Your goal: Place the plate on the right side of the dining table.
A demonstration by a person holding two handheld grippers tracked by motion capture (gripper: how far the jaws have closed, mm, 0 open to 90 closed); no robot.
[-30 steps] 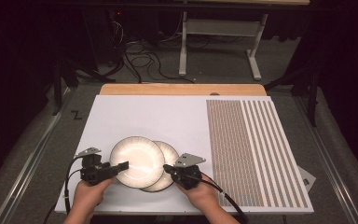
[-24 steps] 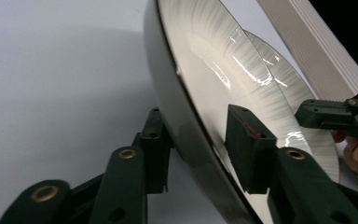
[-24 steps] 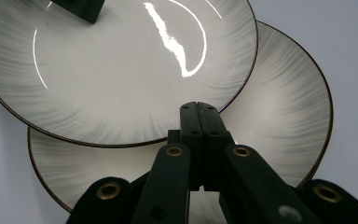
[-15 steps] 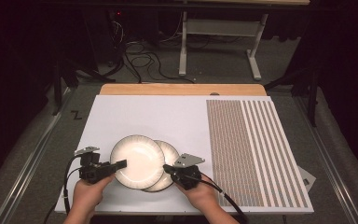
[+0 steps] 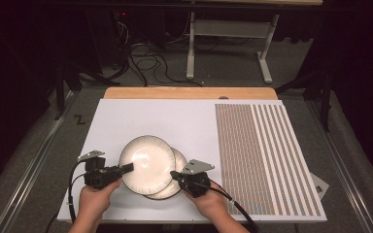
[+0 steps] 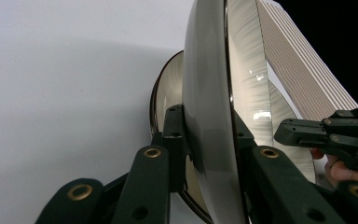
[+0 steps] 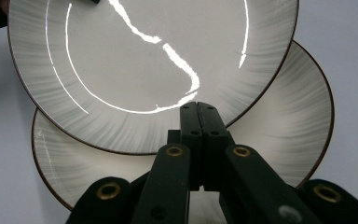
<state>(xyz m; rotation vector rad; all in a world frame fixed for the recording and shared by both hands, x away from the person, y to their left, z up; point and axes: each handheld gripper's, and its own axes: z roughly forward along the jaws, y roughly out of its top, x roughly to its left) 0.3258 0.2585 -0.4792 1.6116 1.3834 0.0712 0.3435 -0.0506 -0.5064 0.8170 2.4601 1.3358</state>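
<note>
A person's left gripper [image 5: 126, 168] is clamped on the near rim of the upper plate [image 5: 147, 164], holding it raised over a lower plate [image 5: 177, 174] just beyond its jaws. The right gripper [image 5: 174, 175], jaws pressed together and empty, hovers beside the lower plate. Likely mid-separation; next, carry the upper plate clear

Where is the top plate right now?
In the high view the top plate sits near the table's front edge, left of centre, overlapping the lower plate. The left gripper clamps its left rim.
</note>
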